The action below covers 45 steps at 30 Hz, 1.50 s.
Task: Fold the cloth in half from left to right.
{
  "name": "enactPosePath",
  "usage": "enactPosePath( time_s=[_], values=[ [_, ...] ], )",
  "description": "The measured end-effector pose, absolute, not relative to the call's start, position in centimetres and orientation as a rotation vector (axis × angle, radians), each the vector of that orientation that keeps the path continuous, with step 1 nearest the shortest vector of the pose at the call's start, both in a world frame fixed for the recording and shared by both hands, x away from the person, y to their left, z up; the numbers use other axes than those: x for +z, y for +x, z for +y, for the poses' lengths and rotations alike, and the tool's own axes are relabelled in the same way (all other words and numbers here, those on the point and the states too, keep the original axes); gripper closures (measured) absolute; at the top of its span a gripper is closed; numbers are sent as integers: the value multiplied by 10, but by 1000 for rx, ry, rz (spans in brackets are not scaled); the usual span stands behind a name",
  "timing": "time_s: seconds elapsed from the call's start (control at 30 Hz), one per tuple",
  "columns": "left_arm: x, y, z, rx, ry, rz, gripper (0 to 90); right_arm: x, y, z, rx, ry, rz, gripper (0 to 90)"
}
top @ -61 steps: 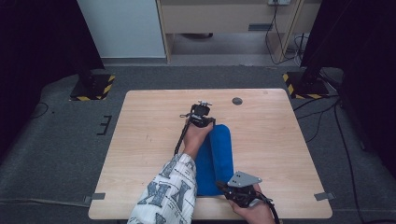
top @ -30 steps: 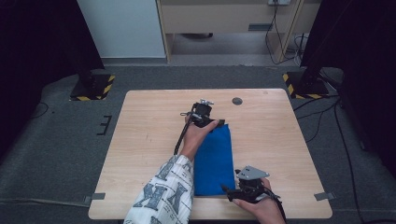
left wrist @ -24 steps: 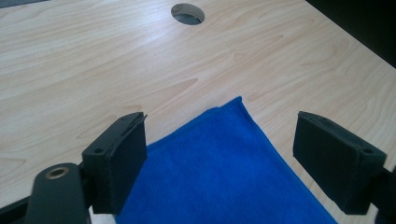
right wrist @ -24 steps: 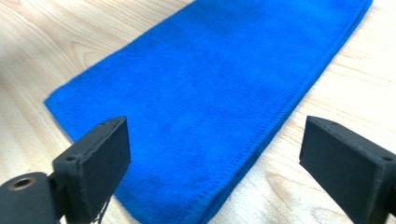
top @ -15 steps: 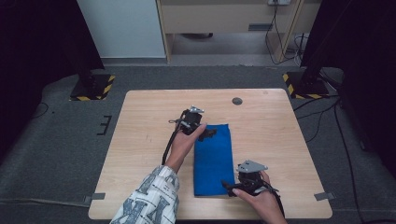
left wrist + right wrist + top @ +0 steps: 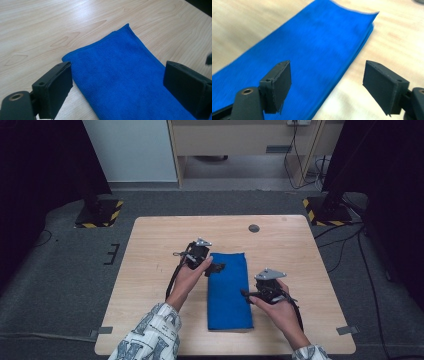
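Note:
A blue cloth lies folded into a long flat strip on the wooden table. My left gripper is at the cloth's far left edge, its tips reaching over the cloth. Its jaws have just been opening and stand wide, with the cloth lying flat beneath them. My right gripper is at the strip's right edge, about halfway along, and points left. Its jaws have just been closing a little but stand apart above the cloth, which no pad presses on.
A small dark round disc is set into the table near its far edge. Black stand bases with yellow-black stripes sit on the grey floor beyond the far corners. Bare wood lies left and right of the cloth.
The left hand drew off the cloth's far end toward the left. The right hand moved from the table's near edge up along the cloth's right side. The cloth now lies flat.

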<state>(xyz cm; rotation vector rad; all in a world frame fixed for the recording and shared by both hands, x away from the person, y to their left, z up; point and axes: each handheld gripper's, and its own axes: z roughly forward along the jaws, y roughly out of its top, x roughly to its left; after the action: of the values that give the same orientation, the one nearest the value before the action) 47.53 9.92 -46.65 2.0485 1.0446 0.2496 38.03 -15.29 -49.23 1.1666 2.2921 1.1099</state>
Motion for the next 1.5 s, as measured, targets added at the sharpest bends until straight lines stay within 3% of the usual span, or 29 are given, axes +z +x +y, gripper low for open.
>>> enactPosePath(
  time_s=[0.4, 0.7, 1.07, 1.23, 1.5],
  values=[
    [-478, 490, 103, 349, 2040, 1070, 99, -491, 441, -145, 1113, 1209, 2287, 314],
    [-491, 507, 103, 333, 2053, 1130, 112, -492, 481, -148, 1091, 1235, 2273, 341],
    [-501, 515, 100, 351, 2054, 1185, 128, -495, 511, -150, 1072, 1307, 2246, 343],
    [-505, 517, 100, 357, 2077, 1185, 166, -503, 520, -148, 1030, 1323, 2279, 275],
    [-512, 518, 101, 329, 2091, 1200, 217, -518, 524, -143, 959, 1334, 2312, 349]
  ],
)
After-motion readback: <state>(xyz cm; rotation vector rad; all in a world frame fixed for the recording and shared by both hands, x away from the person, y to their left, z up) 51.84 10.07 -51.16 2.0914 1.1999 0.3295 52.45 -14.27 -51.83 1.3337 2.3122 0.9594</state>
